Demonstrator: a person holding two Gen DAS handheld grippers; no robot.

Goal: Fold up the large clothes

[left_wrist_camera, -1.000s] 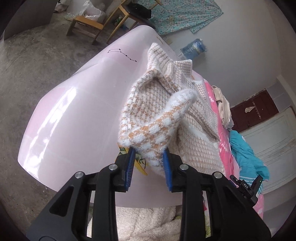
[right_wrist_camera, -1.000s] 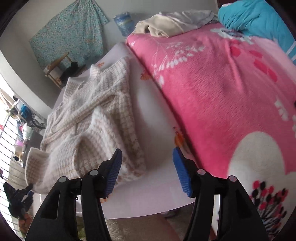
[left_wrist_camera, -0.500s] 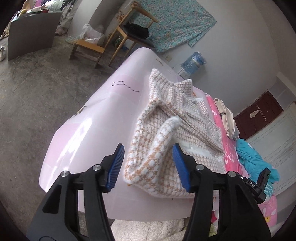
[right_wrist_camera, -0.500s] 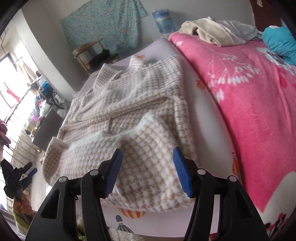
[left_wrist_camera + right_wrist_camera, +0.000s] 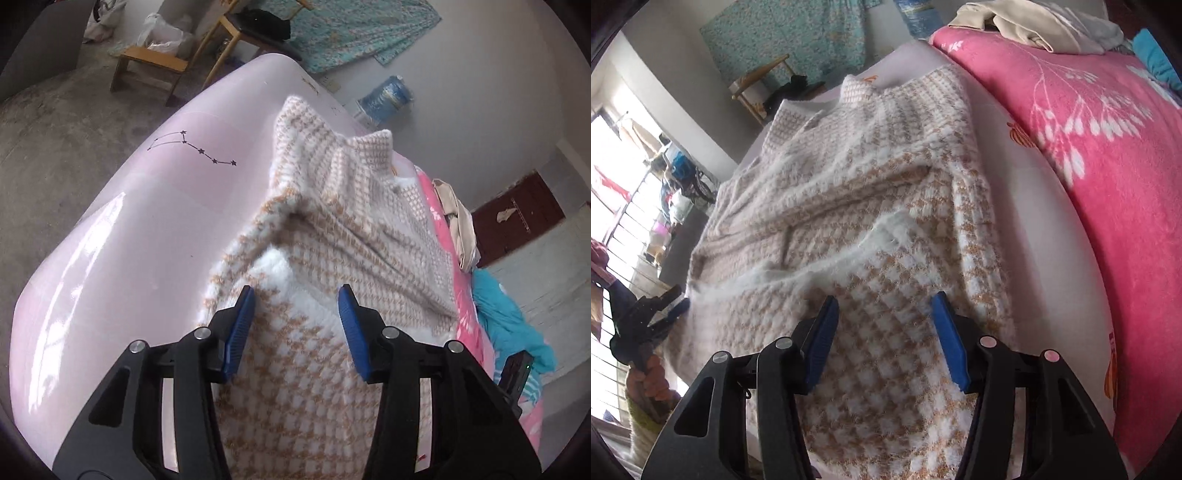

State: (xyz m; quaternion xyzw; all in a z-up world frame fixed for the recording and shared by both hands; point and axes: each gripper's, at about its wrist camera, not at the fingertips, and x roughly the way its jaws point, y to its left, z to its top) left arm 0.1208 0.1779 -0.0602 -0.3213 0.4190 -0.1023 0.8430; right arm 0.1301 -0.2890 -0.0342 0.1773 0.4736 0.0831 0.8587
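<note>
A large beige-and-white houndstooth sweater (image 5: 332,221) lies partly folded on the pale pink bed sheet (image 5: 129,240), with a fluffy white edge turned over its middle. My left gripper (image 5: 296,291) hovers over the sweater's near end. Its jaws are closing, the fabric lies under them and the pads do not press on it. In the right wrist view the same sweater (image 5: 849,184) spreads away from my right gripper (image 5: 884,299), which hangs over the near hem. Its jaws are narrowing slightly and grip nothing. The left gripper (image 5: 661,306) shows at the far left, held in a hand.
A pink flowered blanket (image 5: 1108,166) covers the bed to the right of the sweater, with beige clothes (image 5: 1034,26) and a teal garment (image 5: 509,325) on it. Beyond the bed stand a wooden chair (image 5: 221,33), a low stool (image 5: 147,62) and a water bottle (image 5: 386,98).
My left gripper let go of the lifted sweater corner, which dropped onto the sweater, then moved in over it. My right gripper swung from the bare sheet onto the hem.
</note>
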